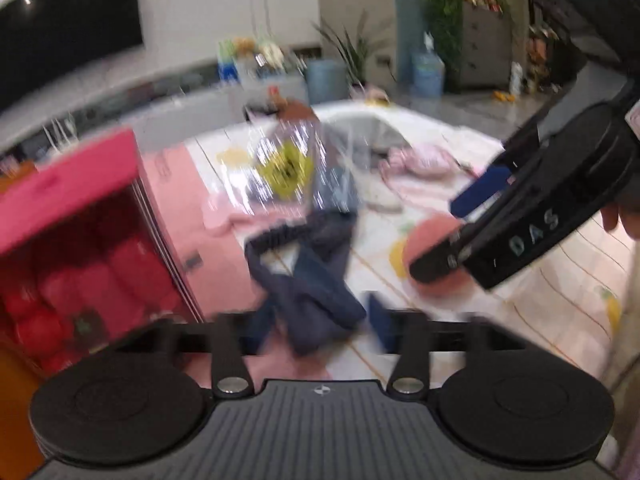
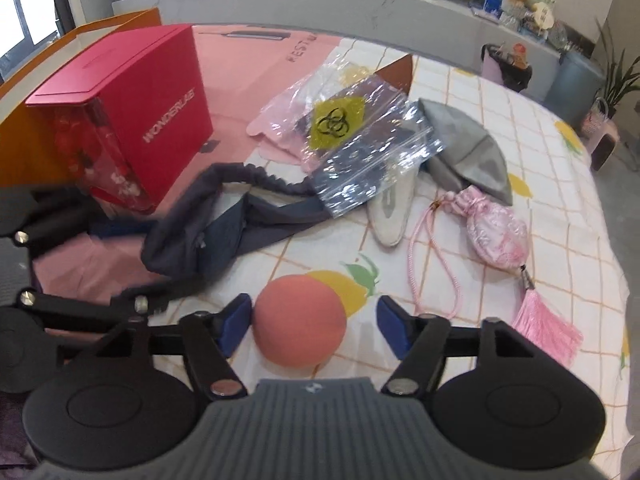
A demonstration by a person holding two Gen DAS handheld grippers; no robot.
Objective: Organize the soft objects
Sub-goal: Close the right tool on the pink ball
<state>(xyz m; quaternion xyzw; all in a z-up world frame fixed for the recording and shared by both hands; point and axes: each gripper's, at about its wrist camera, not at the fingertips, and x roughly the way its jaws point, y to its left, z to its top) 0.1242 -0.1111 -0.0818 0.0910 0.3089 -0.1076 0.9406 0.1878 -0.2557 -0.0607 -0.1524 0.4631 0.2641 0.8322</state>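
A soft pink ball (image 2: 299, 320) lies on the fruit-print cloth (image 2: 520, 152). My right gripper (image 2: 314, 330) is open with its blue pads on either side of the ball, not squeezing it. The ball also shows in the left wrist view (image 1: 430, 252) under the right gripper (image 1: 452, 236). A dark navy garment (image 2: 200, 232) lies left of the ball and, blurred, in front of my left gripper (image 1: 316, 332), which is open over the garment's (image 1: 308, 276) near end. A clear biohazard bag (image 2: 360, 136), a grey cloth (image 2: 468, 148), a pink tasselled pouch (image 2: 496, 232) and a white insole (image 2: 390, 208) lie beyond.
A red box (image 2: 132, 108) stands at the left on a pink mat (image 2: 248, 64), beside an orange edge (image 2: 24, 112). In the left wrist view the box (image 1: 80, 232) is close on the left. A grey counter (image 2: 360, 4) runs behind.
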